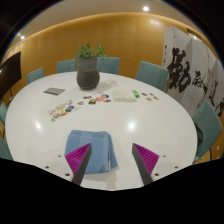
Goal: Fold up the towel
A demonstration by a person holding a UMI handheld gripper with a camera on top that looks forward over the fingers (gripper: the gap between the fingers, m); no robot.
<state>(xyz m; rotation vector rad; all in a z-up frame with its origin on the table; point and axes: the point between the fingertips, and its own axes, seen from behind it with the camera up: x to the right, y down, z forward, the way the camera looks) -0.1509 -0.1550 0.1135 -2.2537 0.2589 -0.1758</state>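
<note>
A light blue towel lies folded on the white round table, near its front edge. My gripper hovers just above the table's near edge with its fingers wide apart. The left finger is over the towel's near left part, and the right finger is over bare table to the towel's right. Nothing is held between the pink pads.
A potted plant in a dark pot stands at the table's far middle. Small cards and papers lie scattered around it. Teal chairs ring the table. A wall scroll with black calligraphy hangs at right.
</note>
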